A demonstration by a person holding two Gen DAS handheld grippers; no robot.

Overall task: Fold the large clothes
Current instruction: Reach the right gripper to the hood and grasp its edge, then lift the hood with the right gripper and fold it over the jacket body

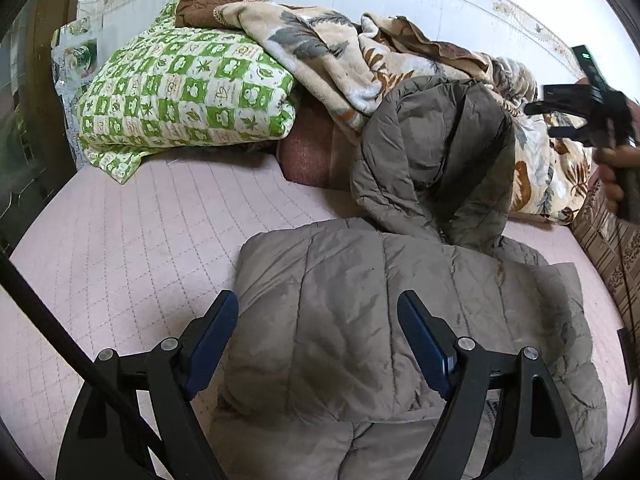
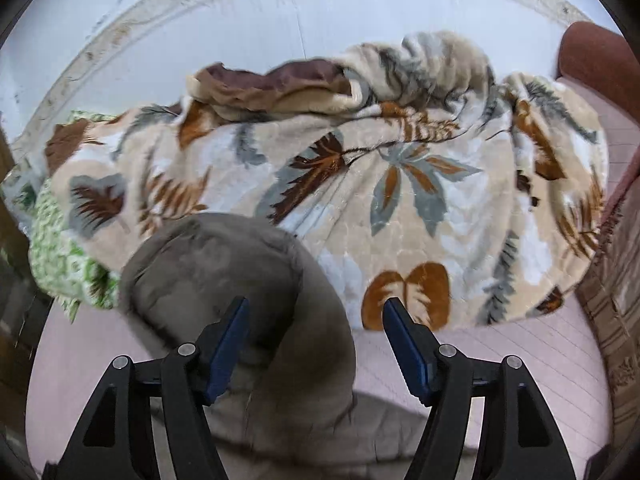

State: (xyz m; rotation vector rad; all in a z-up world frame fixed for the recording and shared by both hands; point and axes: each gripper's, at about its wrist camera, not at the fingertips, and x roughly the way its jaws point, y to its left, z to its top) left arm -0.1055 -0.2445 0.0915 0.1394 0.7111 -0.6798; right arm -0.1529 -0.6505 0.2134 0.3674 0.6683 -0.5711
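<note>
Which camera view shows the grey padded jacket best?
The left wrist view. There the grey padded jacket shows its folded quilted body on the pink bed cover and its hood behind. The right wrist view shows only the blurred hood and a strip of body.

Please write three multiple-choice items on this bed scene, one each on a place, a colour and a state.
1. Where does the green-checked quilt lie?
A. left of the leaf blanket
B. on the jacket
C. on the floor

2. What colour is the bed sheet?
A. blue
B. pale pink
C. black

3. How is the left hand-held gripper?
A. shut on the jacket
B. shut on the blanket
C. open above the jacket

Answers:
1 A, the left wrist view shows the quilt at the left, its top edge under the blanket.
2 B, bare pink quilted sheet surrounds the jacket.
3 C, the jaws stand wide apart with nothing pinched between them.
</note>
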